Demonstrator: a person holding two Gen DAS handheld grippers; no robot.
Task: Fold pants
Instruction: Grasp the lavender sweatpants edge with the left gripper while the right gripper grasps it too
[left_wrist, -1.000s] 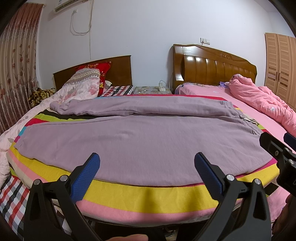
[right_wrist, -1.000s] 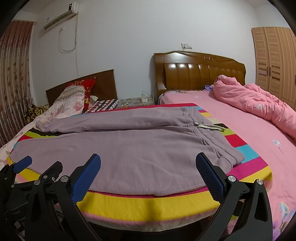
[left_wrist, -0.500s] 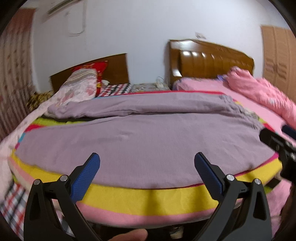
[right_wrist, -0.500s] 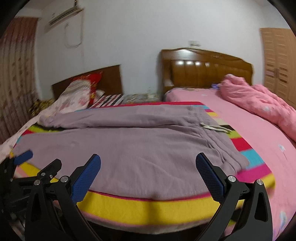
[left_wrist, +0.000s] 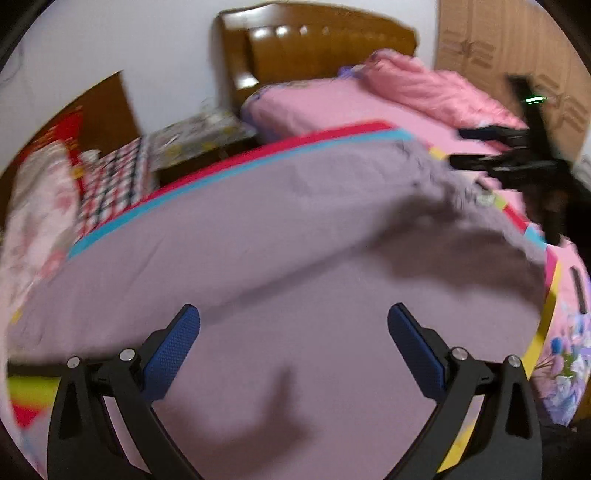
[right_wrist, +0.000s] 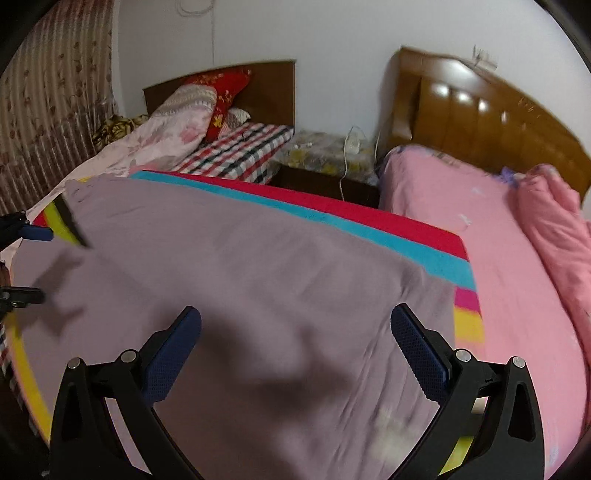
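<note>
Both grippers have moved in from the near edge of the bed and now hang over the pants (left_wrist: 280, 258), which a second ago lay ahead of them. The left gripper (left_wrist: 293, 343) has its blue fingers (left_wrist: 173, 354) spread wide with nothing between them, the mauve cloth below. The right gripper (right_wrist: 295, 345) is likewise wide apart and empty, above the waist end. The pants lie spread flat across the striped blanket (right_wrist: 369, 221) on the bed, one leg lapping over the other, the waistband toward the blanket's right edge. In the left view the right gripper (left_wrist: 517, 162) shows blurred by the waistband, near the blanket's far right corner; in the right view the left gripper's fingers (right_wrist: 35, 232) show at the left edge. A pink quilt (right_wrist: 554, 229) lies on the neighbouring bed, well apart.
</note>
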